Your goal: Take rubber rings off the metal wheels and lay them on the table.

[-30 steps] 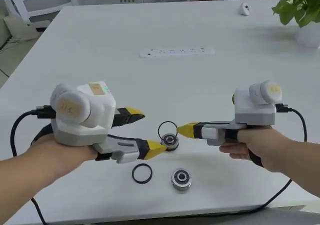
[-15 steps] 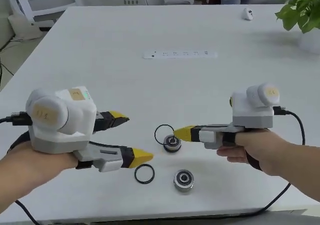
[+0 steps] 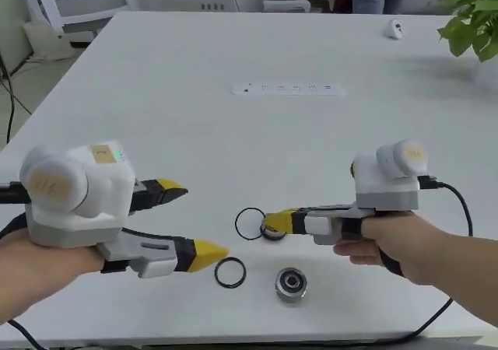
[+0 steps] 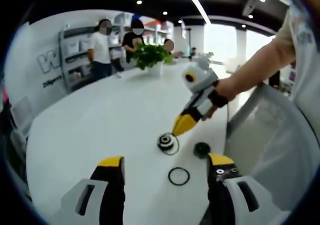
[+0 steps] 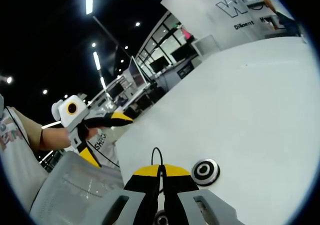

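Note:
My right gripper (image 3: 274, 222) is shut on a thin black rubber ring (image 3: 237, 224), which hangs out to the left of its yellow tips. In the right gripper view the ring (image 5: 156, 157) shows edge-on between the shut jaws. A metal wheel (image 3: 272, 232) sits on the table just under those tips. A second ring (image 3: 216, 273) lies flat near the front edge, with a bare wheel (image 3: 290, 282) to its right. My left gripper (image 3: 187, 219) is open and empty, off to the left of the rings. From the left gripper (image 4: 165, 161) I see the flat ring (image 4: 169, 176) and both wheels (image 4: 166, 141).
A white power strip (image 3: 288, 89) lies across the middle of the table. At the far right stand a green plant (image 3: 473, 23) and a small white object (image 3: 395, 29). Black cables trail from both grippers over the front edge. People stand beyond the table's far end.
My left gripper has drawn back to the left, away from the wheel it was touching. The right gripper keeps hold of the ring and has sunk slightly toward the wheel.

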`<action>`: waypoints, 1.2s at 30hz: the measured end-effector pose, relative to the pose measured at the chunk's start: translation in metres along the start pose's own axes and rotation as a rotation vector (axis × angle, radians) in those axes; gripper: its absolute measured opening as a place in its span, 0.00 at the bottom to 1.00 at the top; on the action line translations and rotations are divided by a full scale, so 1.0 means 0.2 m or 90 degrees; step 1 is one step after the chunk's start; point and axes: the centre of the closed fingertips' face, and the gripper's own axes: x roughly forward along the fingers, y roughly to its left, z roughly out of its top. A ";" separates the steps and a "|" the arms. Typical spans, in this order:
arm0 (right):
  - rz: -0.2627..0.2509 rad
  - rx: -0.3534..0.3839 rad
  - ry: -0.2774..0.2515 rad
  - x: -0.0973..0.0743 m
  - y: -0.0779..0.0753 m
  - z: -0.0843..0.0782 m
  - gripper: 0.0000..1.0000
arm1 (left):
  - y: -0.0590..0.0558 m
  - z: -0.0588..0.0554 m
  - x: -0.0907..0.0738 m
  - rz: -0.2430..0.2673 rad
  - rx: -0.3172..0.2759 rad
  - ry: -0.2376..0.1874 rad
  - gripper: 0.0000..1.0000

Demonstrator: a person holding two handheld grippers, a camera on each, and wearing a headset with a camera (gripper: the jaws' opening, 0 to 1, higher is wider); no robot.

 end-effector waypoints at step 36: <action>0.024 -0.003 0.120 0.18 0.08 -0.24 0.00 | 0.00 -0.11 -0.12 0.014 -0.021 0.011 0.70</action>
